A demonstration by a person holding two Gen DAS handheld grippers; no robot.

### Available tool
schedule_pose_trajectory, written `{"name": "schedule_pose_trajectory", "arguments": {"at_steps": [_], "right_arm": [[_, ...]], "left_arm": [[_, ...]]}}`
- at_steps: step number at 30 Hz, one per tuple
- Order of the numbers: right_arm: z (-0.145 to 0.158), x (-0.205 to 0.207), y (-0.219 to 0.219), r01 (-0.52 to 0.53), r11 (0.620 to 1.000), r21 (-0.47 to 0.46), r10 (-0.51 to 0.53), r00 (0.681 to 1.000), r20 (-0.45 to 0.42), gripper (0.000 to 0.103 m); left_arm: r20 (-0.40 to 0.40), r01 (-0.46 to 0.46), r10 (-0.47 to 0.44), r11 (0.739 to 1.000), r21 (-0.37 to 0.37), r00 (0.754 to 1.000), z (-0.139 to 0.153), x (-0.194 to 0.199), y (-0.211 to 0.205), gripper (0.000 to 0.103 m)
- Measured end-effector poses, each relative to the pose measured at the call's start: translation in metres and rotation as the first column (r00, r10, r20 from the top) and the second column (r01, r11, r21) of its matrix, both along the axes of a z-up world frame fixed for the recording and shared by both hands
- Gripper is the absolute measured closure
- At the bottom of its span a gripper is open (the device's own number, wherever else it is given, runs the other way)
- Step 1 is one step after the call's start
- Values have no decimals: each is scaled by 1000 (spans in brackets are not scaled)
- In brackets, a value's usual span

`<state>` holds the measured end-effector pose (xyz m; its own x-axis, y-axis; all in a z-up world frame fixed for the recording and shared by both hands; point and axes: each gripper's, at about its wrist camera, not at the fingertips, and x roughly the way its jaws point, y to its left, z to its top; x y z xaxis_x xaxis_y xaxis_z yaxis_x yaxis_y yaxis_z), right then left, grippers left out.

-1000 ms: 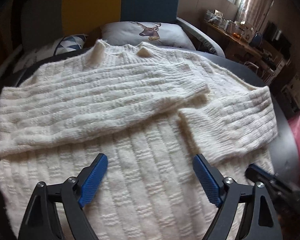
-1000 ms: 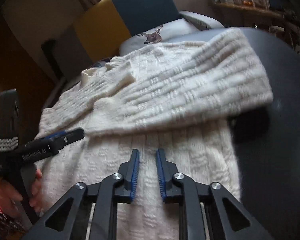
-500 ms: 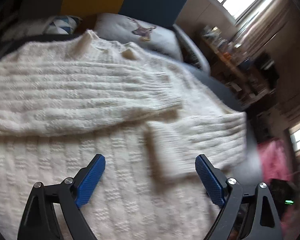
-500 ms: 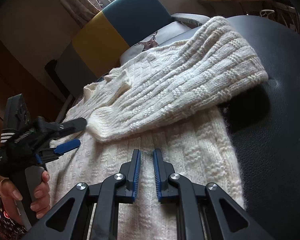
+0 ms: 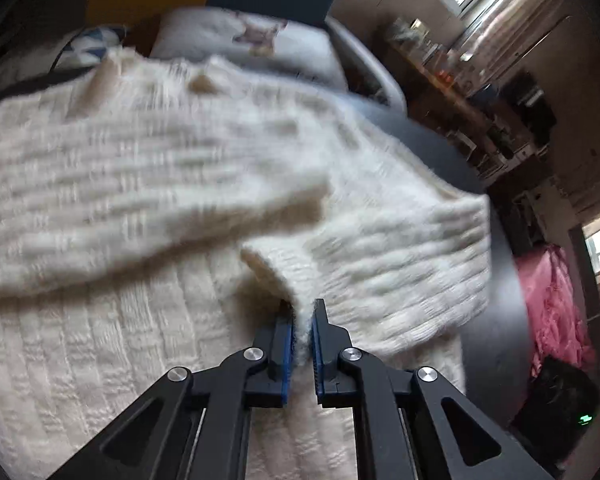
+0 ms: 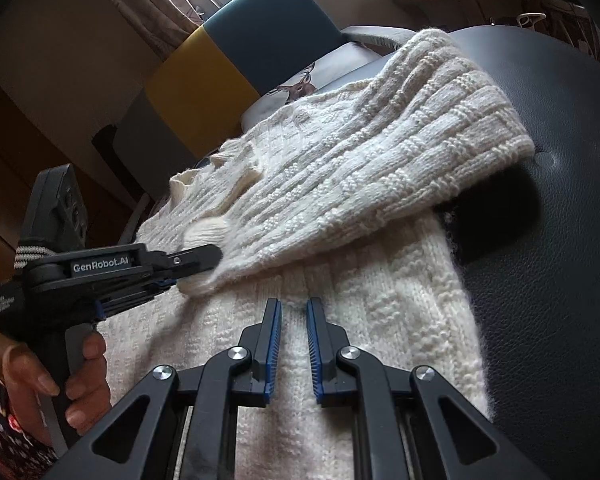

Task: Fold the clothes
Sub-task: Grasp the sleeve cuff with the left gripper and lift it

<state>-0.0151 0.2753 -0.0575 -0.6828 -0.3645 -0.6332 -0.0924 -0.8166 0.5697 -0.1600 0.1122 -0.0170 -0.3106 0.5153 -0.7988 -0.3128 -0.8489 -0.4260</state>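
A cream knit sweater (image 5: 148, 360) lies flat on a dark padded worktop (image 6: 560, 280), its neck at 12 o'clock toward a cushion (image 5: 260, 40) printed with a deer. Both sleeves are folded across the chest. The left sleeve (image 5: 120, 208) runs in from 9 o'clock toward the middle. The right sleeve (image 5: 400, 264) comes in from 3 o'clock, and its cuff (image 5: 272, 268) ends near the centre of the body.

The left hand-held gripper (image 5: 302, 320) has its blue pads clamped on that cuff: knit fabric is pinched in the narrow gap between the jaws, and the cuff edge is lifted a little off the body panel. The left wrist view is blurred over most of the sweater. In the right wrist view the same tool (image 6: 198, 264) enters from 9 o'clock, its tip buried in the cuff (image 6: 208, 256), with a person's hand (image 6: 56, 376) wrapped round its handle at 8 o'clock.

The right hand-held gripper (image 6: 294, 320) sits over the lower body panel at 6 o'clock, its jaws nearly closed with a slim gap and nothing between them; whether its tips touch the knit cannot be told.

At 12 o'clock behind the cushion stands a chair back (image 6: 220, 64) in yellow and teal. Pink fabric (image 5: 552, 304) lies beyond the worktop edge at 3 o'clock.
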Motion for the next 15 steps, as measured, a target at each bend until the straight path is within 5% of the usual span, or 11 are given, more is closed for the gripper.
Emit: {"name": "schedule_pose_trajectory", "arguments": {"at_steps": [4, 8, 15], "right_arm": [[1, -1, 5, 0, 999, -33, 0, 1000, 15, 92], [18, -7, 16, -7, 1000, -25, 7, 1000, 26, 93], [24, -42, 45, 55, 998, 20, -56, 995, 77, 93]], "left_arm": [[-86, 24, -17, 996, 82, 996, 45, -14, -11, 95], [-157, 40, -27, 995, 86, 987, 79, -36, -24, 95], [-161, 6, 10, 995, 98, 987, 87, -56, -59, 95]]}}
